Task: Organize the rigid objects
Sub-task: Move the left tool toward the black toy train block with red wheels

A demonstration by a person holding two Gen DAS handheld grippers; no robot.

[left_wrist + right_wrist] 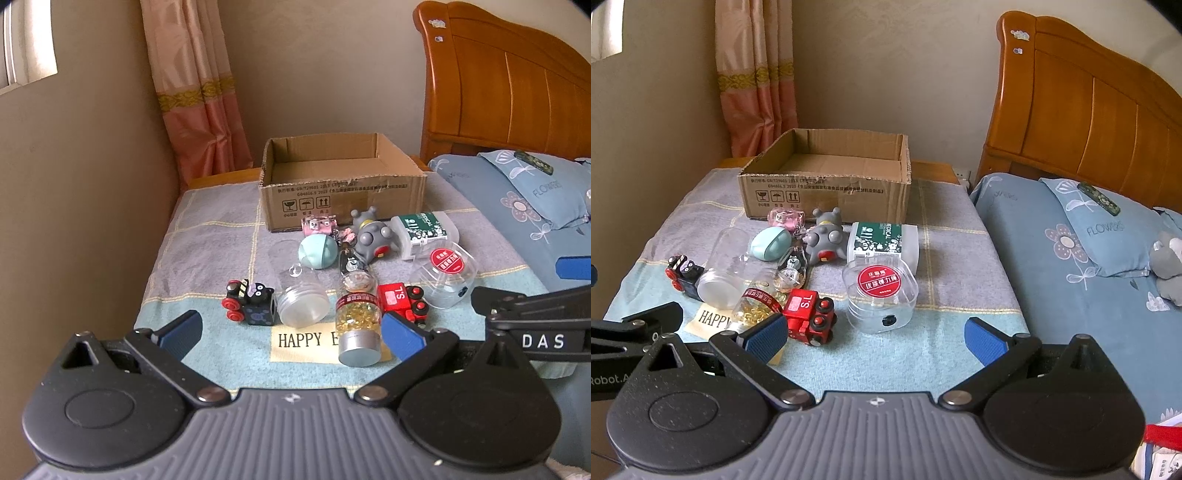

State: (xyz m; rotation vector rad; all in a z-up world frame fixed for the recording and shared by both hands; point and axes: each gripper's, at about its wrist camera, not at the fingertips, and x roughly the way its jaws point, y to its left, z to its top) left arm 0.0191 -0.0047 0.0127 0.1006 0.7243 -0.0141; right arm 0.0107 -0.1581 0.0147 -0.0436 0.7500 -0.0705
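Observation:
An empty cardboard box (341, 184) (827, 182) stands at the back of a cloth-covered table. In front of it lie a pill bottle with yellow capsules (358, 321) (757, 302), a red toy train (400, 301) (809, 317), a black toy train (251, 302) (683, 275), a clear empty jar (301, 291) (724, 266), a clear tub with a red label (448, 275) (879, 295), a grey toy (373, 236) (827, 240), a teal case (317, 251) (772, 243) and a green-labelled box (424, 230) (882, 242). My left gripper (291, 336) is open and empty, just short of the pill bottle. My right gripper (875, 338) is open and empty, near the tub.
A small pink toy (319, 223) (786, 218) lies against the box front. A bed with blue bedding (1071, 258) and a wooden headboard (1089, 110) stands to the right. A wall and curtain (195, 92) close off the left and back.

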